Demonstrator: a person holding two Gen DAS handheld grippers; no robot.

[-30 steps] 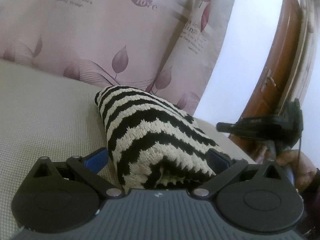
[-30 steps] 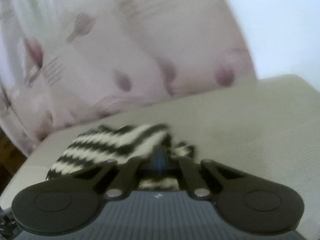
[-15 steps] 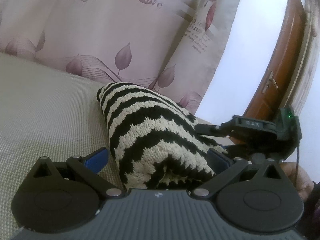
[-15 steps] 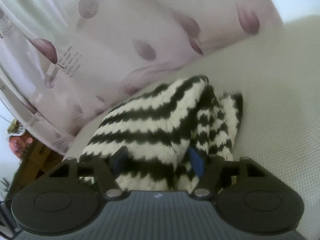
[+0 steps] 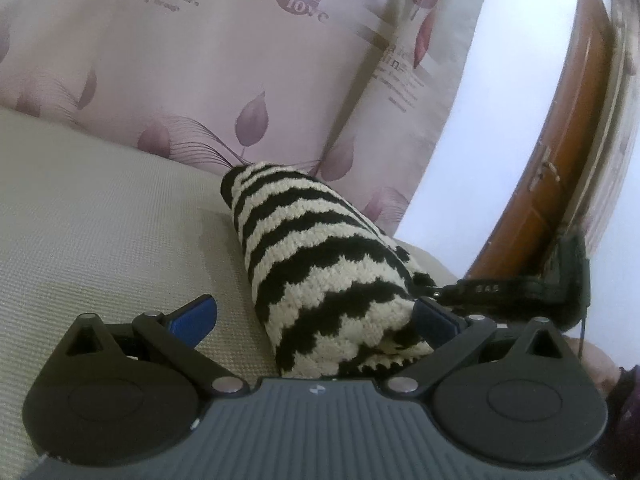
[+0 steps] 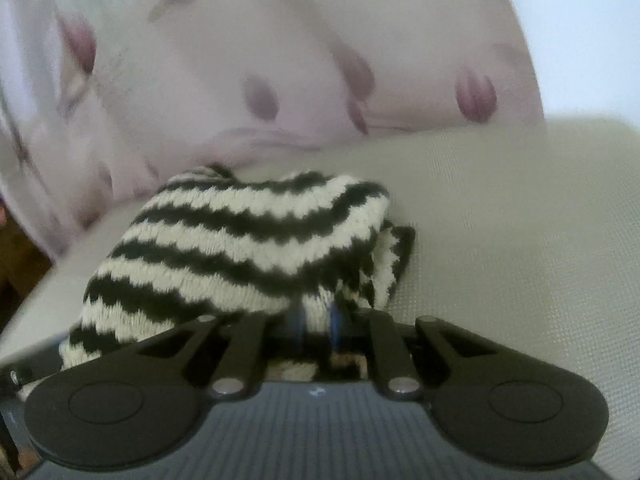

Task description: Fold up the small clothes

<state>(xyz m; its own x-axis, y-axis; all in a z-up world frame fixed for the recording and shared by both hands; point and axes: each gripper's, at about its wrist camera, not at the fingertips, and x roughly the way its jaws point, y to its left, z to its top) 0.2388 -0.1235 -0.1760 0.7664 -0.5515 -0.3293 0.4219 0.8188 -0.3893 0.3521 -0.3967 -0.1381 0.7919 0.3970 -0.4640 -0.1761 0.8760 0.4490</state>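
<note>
- Left wrist view: a beige woven surface fills the lower half, and behind it hangs a pink curtain printed with leaves and the word "love".
- To the right of the curtain stand a pale wall and a brown wooden door.
- On the beige surface lies the striped knit garment, black and cream, bunched into a thick roll.
- The left gripper is spread wide around the near end of the roll; the right blue pad touches the knit, the left one stands clear of it.
- The right gripper has its blue pads drawn nearly together, pinching a fold at the garment's near edge.
- A person's hand shows at the right edge, behind that gripper's dark body.
</note>
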